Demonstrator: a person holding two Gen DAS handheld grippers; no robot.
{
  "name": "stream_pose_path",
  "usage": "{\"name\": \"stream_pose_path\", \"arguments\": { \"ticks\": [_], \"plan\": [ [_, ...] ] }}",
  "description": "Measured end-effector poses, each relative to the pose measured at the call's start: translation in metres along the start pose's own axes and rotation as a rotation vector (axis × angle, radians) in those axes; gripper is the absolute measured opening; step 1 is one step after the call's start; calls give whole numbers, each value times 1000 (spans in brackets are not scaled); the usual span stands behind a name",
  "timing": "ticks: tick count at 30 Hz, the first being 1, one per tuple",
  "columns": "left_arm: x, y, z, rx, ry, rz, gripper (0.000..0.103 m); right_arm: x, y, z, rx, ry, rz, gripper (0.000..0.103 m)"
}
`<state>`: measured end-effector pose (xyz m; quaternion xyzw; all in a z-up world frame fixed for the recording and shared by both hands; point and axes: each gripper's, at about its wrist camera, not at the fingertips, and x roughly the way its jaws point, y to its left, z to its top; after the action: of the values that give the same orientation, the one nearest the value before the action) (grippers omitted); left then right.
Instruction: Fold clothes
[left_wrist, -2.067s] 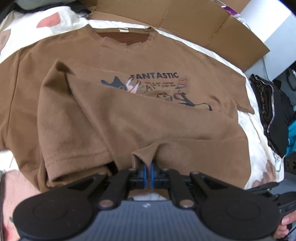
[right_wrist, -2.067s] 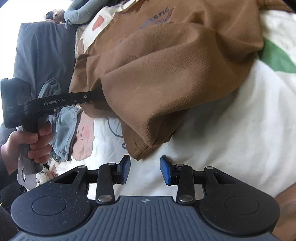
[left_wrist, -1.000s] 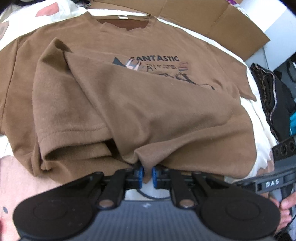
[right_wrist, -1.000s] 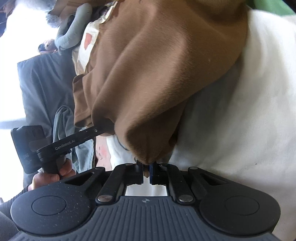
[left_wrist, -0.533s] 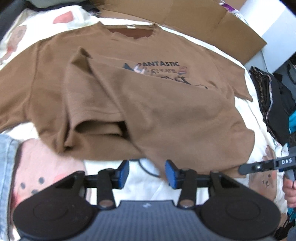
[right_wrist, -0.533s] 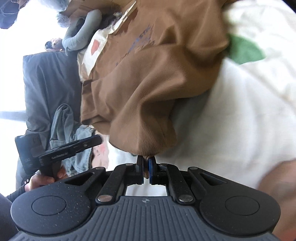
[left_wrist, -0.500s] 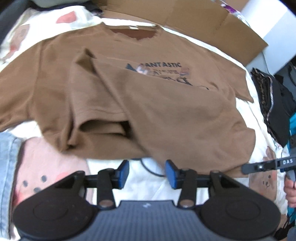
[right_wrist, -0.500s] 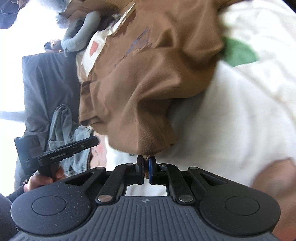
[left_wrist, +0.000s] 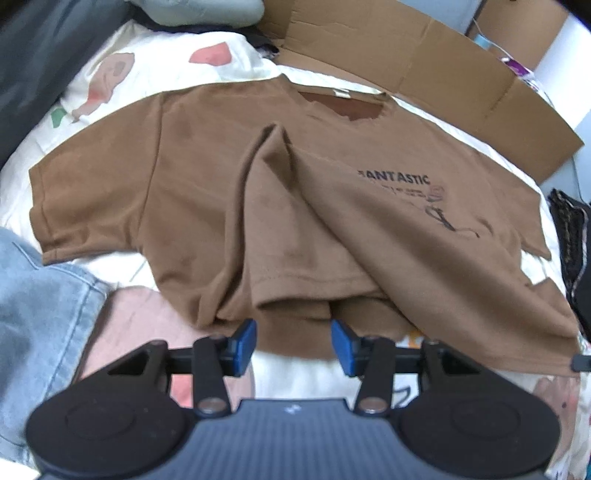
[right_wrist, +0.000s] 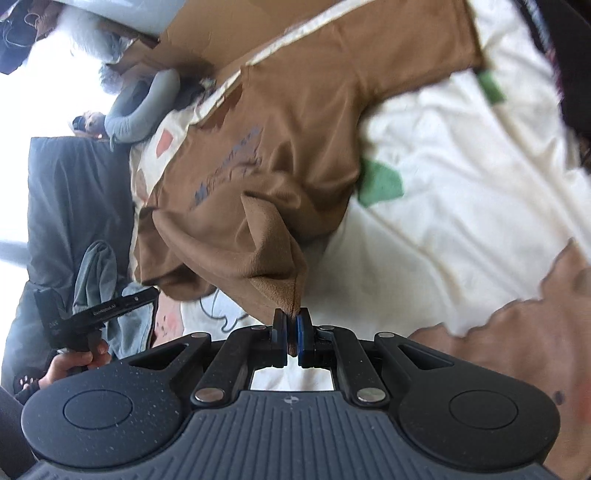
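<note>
My right gripper (right_wrist: 291, 334) jaws clamp the brown T-shirt (left_wrist: 229, 192) hem; left gripper (left_wrist: 293, 341) jaws spread, empty; folded fabric hides part of the print.

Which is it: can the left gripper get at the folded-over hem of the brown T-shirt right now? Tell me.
Probably yes. The left gripper is open, and the T-shirt's folded hem lies just ahead of its jaws with nothing between. The right gripper is shut on another corner, off to the side.
</note>
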<state>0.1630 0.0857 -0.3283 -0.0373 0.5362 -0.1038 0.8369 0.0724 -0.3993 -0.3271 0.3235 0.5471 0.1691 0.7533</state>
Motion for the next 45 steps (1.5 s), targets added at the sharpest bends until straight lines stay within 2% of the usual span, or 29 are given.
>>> {"name": "stream_pose_path", "arguments": {
  "ticks": [4,7,9,10,12,15,23,34,45],
  "plan": [
    [7,0,0,-4,-35,29,46,-15,0,6,-11,-17,-39,2],
    [8,3,0,-30,-61,18,45,-19,1,9,-24,-15,-59,2],
    [8,4,0,-31,-74,15,30,-18,0,11,-17,-10,-70,2],
    [7,4,-1,-30,-81,14,27,-17,0,12,-14,-6,-74,2],
    [3,5,-1,-36,-97,12,8,-12,0,12,-12,3,-86,2],
    [-8,10,-1,-53,-126,5,2,-8,3,13,-16,9,-95,2],
    [-50,17,-4,-46,-194,5,1,-14,9,12,-27,-15,-95,2],
    [-134,30,-11,-64,-321,26,0,-50,27,13,-86,-84,-52,2],
    [-181,27,-38,-53,-342,18,0,-83,26,5,-103,-98,-71,2]
  ]
}}
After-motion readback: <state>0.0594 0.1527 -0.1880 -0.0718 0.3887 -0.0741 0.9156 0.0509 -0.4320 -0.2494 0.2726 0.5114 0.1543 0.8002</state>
